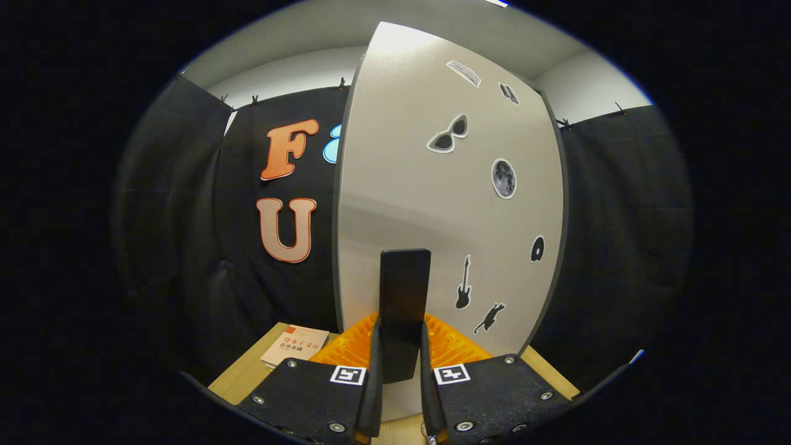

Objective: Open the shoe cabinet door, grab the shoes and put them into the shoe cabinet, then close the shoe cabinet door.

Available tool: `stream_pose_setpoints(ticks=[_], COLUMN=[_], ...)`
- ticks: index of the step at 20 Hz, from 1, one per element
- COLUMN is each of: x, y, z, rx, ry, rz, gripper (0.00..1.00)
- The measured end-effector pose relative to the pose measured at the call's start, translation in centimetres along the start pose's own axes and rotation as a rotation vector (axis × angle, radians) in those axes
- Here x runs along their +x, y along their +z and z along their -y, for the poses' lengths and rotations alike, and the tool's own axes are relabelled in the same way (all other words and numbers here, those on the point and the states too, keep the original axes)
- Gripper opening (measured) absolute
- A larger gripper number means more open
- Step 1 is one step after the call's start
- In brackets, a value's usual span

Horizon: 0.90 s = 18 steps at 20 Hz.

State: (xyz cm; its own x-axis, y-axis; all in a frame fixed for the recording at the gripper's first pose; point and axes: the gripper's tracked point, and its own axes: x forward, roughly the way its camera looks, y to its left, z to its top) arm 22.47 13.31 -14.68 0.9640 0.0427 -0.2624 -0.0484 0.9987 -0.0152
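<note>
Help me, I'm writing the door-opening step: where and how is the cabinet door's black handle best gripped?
Grip the black handle across its two long vertical sides, coming straight at the face of the cabinet door. It is an upright, narrow slab standing proud of the flat panel, so opposed side pressure suits it. The gripper already has its jaws on either side of its lower part, seemingly pressing it.

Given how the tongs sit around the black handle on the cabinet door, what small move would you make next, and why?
I would probably pull gently back to swing the door open. The tongs appear closed on the black handle, which stands between their fingers, so the grip seems set. The door seems closed or barely ajar, though I cannot tell for certain.
</note>
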Motion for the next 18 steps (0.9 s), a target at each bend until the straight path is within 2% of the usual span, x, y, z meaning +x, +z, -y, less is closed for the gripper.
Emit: stream_pose_setpoints(ticks=[6, 11, 18], x=[-3.4, -6.9, -10.3], y=[-0.2, -0.5, -1.3], z=[2.3, 5.3, 10.5], rx=[0.014, 0.024, 0.026], ry=[0.034, 0.139, 0.235], rz=[0.025, 0.039, 0.053], gripper=[0.24, 0.22, 0.22])
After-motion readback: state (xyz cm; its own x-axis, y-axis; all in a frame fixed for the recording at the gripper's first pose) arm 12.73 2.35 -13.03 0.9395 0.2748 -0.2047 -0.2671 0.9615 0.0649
